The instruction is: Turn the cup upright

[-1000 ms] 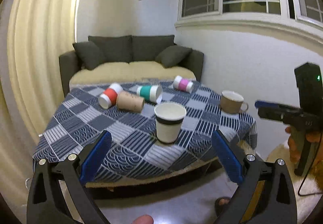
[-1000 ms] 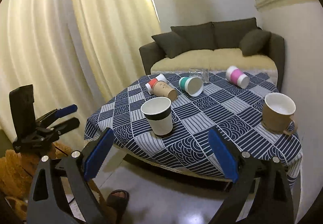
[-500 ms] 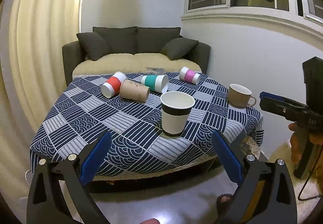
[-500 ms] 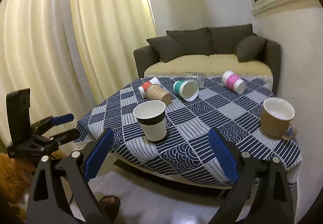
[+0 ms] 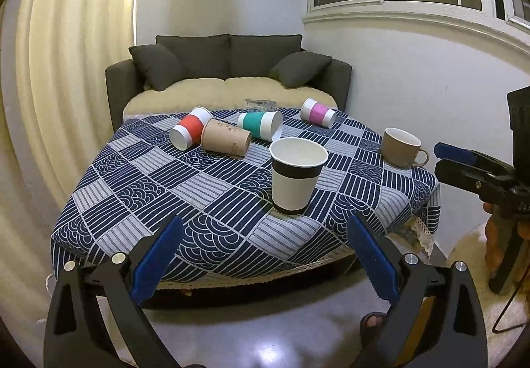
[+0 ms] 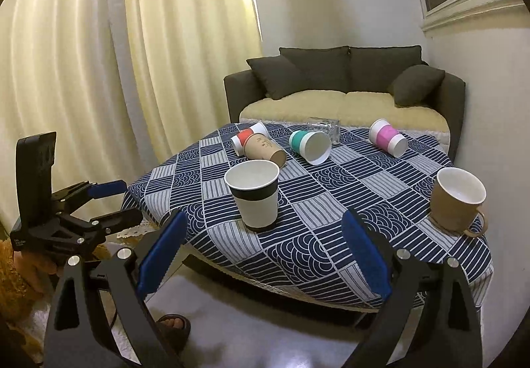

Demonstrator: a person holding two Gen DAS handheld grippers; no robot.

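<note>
A white paper cup with a black band (image 5: 297,176) (image 6: 255,193) stands upright near the front of the blue patterned table (image 5: 159,182) (image 6: 364,209). Behind it lie several cups on their sides: red (image 5: 188,132) (image 6: 243,137), brown (image 5: 226,141) (image 6: 265,149), teal (image 5: 260,125) (image 6: 309,146), pink (image 5: 318,112) (image 6: 387,137). My left gripper (image 5: 265,255) is open and empty in front of the table. My right gripper (image 6: 261,252) is open and empty too, also off the table's edge.
A tan mug (image 5: 401,147) (image 6: 457,199) stands upright at the table's right. A clear glass (image 6: 323,128) sits at the far edge. A dark sofa (image 5: 228,70) stands behind the table, curtains (image 6: 99,53) to the left. A foot (image 6: 172,325) is on the floor.
Both grippers have drawn back and risen a little, so the table sits lower and farther in view. Both stay open. The cups have not moved.
</note>
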